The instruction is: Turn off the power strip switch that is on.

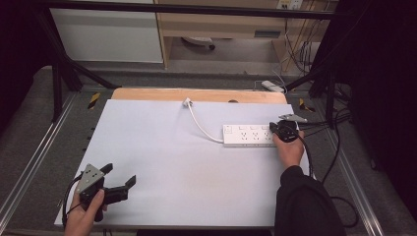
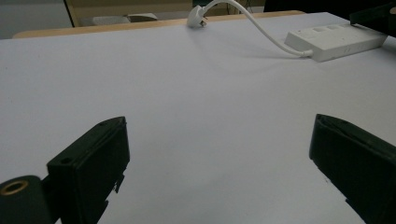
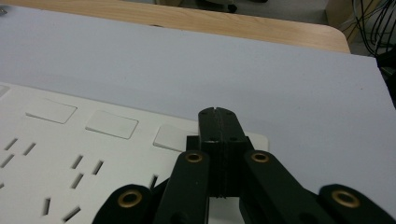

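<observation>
Strip: white power strip lies on the pale surface at about 2 o'clock in the high view, its long axis running 9-to-3 across that view.
Cord: its white cord leaves the 9 o'clock end and curves up toward 11 o'clock, ending in a plug near the far edge.
Right gripper: the right gripper sits at the strip's 3 o'clock end; in the right gripper view its fingers are pressed together with nothing between them, tips over the end of the strip beside the last of the square buttons. Whether the tips actually touch the plastic I cannot tell.
Left gripper: the left gripper rests at 7 o'clock, well apart from the strip, fingers spread wide over bare surface, holding nothing.
Key relation: from the left fingers the strip lies far off toward 2 o'clock; the right hand is plainly the nearer one.
Judgement: the work looks like pressing a switch at the strip's end, so the next move probably needs only a short push downward by the closed right tips.
</observation>
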`<state>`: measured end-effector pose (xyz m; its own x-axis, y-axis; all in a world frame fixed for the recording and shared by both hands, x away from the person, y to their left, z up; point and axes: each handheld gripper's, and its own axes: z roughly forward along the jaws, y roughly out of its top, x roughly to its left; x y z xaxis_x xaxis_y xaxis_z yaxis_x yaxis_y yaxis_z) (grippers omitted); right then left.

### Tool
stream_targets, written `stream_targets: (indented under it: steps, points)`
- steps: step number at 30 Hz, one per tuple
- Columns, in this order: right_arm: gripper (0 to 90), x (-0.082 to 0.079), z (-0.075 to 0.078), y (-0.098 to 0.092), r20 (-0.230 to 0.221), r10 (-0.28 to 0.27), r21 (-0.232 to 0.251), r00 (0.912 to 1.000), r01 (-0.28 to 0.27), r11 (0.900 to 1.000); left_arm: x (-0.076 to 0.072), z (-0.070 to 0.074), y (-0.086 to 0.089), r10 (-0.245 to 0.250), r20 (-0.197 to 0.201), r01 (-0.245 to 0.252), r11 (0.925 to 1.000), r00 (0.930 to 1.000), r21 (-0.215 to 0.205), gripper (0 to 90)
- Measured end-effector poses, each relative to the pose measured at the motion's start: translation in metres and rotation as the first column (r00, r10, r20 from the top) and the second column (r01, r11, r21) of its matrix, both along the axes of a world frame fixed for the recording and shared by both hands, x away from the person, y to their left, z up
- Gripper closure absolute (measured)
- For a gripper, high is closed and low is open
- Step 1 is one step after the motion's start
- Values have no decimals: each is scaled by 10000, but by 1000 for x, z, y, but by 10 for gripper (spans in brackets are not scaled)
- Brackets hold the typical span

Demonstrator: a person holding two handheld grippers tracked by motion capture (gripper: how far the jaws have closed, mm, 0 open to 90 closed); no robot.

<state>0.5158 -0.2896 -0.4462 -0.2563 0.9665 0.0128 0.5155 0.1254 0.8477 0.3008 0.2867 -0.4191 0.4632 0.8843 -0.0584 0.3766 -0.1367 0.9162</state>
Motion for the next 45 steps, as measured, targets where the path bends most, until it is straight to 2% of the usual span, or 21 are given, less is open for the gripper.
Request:
stream_targets:
  steps: [16, 31, 36, 45]
  points:
    - [900, 1, 4, 3, 170, 131, 255, 9998, -136, 9996, 0, 0, 0, -13, -23, 13, 10000, 10000, 13, 49]
    - [836, -2, 8, 12, 319, 551, 574, 9980, -569, 9967, 0, 0, 0, -42, -26, 42, 10000, 10000, 44, 49]
    - [774, -2, 11, 15, 353, 632, 705, 9974, -655, 9954, 0, 0, 0, -24, -37, 24, 10000, 10000, 41, 49]
    - [550, -4, 15, 19, 402, 707, 1025, 9967, -745, 9919, 0, -1, -1, -56, -48, 56, 10000, 10000, 46, 49]
